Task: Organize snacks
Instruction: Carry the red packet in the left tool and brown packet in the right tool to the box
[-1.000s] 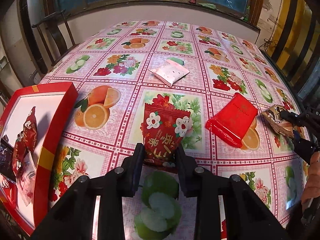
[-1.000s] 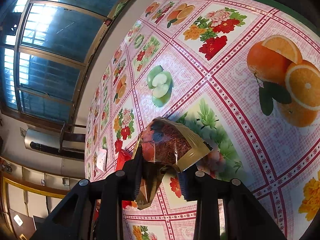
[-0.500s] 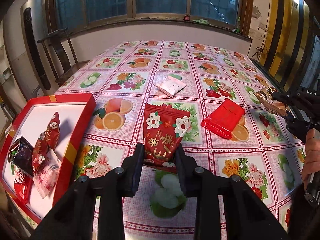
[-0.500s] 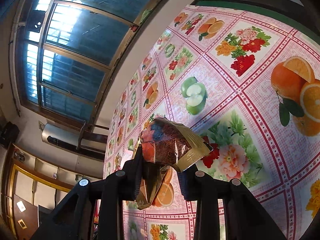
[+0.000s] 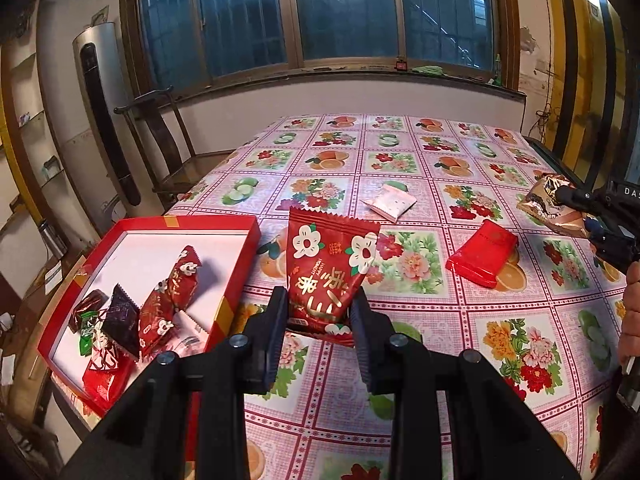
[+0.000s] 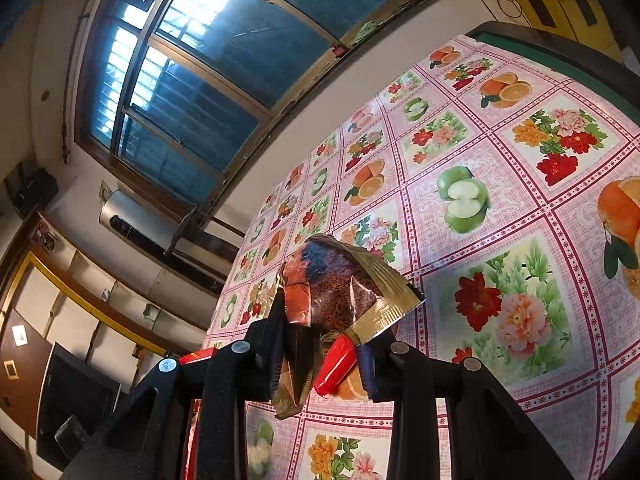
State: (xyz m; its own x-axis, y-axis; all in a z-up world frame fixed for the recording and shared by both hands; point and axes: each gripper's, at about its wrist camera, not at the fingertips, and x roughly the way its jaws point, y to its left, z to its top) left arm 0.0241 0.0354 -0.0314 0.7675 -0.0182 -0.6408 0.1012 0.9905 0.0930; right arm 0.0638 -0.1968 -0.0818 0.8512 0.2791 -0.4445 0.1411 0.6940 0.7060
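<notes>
Pinching a flowered red packet [image 5: 326, 270], the left hand-held gripper [image 5: 320, 318] hangs beside the red box's [image 5: 236, 280] rim.

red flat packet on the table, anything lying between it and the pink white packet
Nothing: in the left wrist view only bare tablecloth separates the red flat packet from the pink white packet.

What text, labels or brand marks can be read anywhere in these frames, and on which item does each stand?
"DAS": white letters on the right gripper body, cut off at the frame edge.
Large gold Chinese characters and a small Latin line on the red flowered snack packet in the left gripper: too stylized and small to read.
Flat red packet: faint mark, unreadable.
Gold-brown packet: no legible text.
</notes>
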